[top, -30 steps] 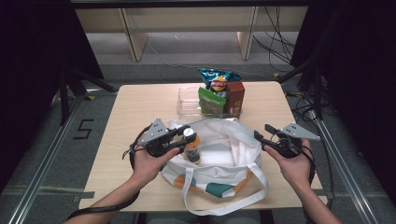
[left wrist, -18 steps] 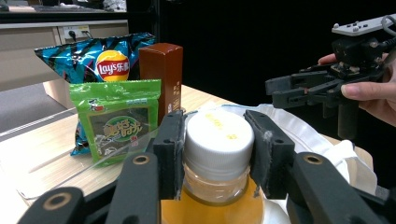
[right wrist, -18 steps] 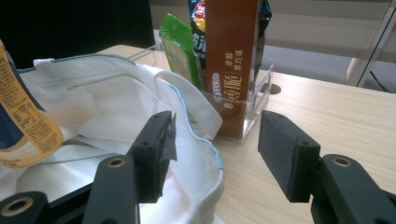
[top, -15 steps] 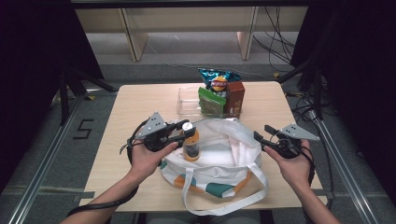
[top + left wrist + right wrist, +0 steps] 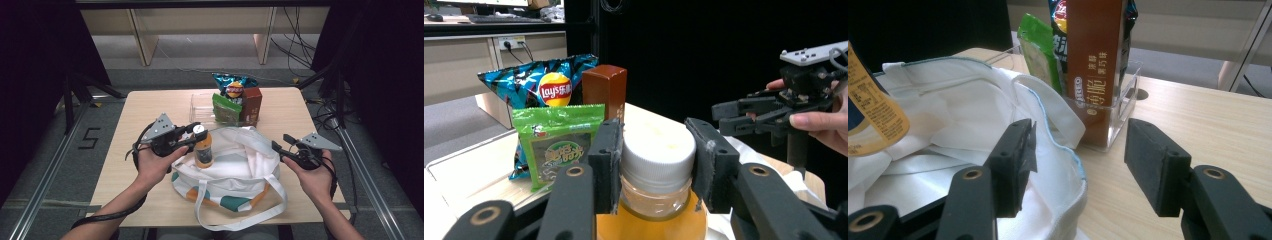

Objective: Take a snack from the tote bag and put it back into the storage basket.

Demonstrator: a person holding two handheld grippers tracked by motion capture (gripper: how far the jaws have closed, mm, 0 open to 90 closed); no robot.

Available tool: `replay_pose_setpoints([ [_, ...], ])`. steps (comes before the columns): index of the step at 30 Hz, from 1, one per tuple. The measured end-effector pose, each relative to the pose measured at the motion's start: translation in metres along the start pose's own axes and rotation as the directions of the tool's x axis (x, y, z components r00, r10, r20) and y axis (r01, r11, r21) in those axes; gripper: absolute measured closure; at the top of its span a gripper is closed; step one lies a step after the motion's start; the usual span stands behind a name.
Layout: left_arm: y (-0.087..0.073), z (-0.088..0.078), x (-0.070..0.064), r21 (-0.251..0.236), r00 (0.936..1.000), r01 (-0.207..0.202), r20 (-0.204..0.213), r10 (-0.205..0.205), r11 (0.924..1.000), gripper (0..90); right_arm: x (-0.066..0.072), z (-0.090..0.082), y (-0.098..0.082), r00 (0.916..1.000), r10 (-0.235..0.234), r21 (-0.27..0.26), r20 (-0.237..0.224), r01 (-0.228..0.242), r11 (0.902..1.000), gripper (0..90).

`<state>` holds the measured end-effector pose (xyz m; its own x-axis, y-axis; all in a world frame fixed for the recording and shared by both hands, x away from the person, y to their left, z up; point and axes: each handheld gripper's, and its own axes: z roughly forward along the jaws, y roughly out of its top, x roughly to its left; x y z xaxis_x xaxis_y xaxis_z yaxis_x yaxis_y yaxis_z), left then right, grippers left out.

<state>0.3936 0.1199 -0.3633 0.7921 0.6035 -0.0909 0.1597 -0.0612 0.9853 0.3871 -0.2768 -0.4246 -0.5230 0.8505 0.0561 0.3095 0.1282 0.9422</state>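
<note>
An orange drink bottle (image 5: pixel 203 151) with a white cap (image 5: pixel 658 147) hangs upright over the open white tote bag (image 5: pixel 235 167). My left gripper (image 5: pixel 196 134) is shut on its neck just under the cap, a pad on each side. My right gripper (image 5: pixel 278 149) is at the bag's right rim. Its jaws stand open in the right gripper view, with the blue-edged rim (image 5: pixel 1068 150) lying loose between them and no pad pressing on it. The bottle's label (image 5: pixel 868 115) shows at that view's left edge.
At the back of the wooden table (image 5: pixel 150 110) stands a clear bin (image 5: pixel 200 106). It holds a blue chip bag (image 5: pixel 232 85), a green snack packet (image 5: pixel 224 107) and a brown carton (image 5: pixel 252 102). The bag's straps (image 5: pixel 240 222) hang over the front edge.
My left gripper has lifted the bottle upward, so more of it stands above the bag's mouth. The right gripper has stayed where it was.
</note>
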Motion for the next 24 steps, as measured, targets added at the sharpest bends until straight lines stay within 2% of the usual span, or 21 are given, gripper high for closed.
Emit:
replay_pose_setpoints([
  [6, 0.006, 0.0, 0.001, -0.005, 1.0, -0.002, -0.001, 0.002, 1.0, 59.0, 0.0, 0.0, 0.0, 1.0, 0.007, -0.001, -0.003, -0.007, 1.0, 45.3],
  [7, 0.007, 0.0, 0.001, -0.005, 1.0, -0.004, 0.0, 0.004, 1.0, 59.0, 0.001, 0.0, 0.0, 0.9997, 0.023, 0.0, 0.001, -0.023, 0.9997, 45.3],
  [9, 0.009, 0.0, 0.001, -0.009, 1.0, -0.006, 0.0, 0.006, 0.9999, 59.0, 0.0, 0.0, 0.0, 1.0, 0.002, -0.004, 0.004, -0.002, 1.0, 45.3],
  [13, 0.012, 0.001, 0.0, -0.013, 1.0, -0.009, 0.002, 0.009, 0.9999, 59.0, -0.001, 0.0, 0.0, 1.0, -0.005, -0.006, 0.005, 0.005, 1.0, 45.3],
  [19, 0.015, 0.003, 0.0, -0.015, 0.9999, -0.014, 0.001, 0.014, 0.9998, 59.0, 0.002, -0.001, -0.001, 0.9996, 0.025, 0.012, 0.011, -0.025, 0.9996, 45.3],
  [24, 0.02, 0.005, -0.001, -0.022, 0.9999, -0.012, 0.003, 0.012, 0.9997, 59.0, 0.001, 0.0, -0.001, 0.9998, 0.02, 0.003, 0.006, -0.02, 0.9998, 45.3],
])
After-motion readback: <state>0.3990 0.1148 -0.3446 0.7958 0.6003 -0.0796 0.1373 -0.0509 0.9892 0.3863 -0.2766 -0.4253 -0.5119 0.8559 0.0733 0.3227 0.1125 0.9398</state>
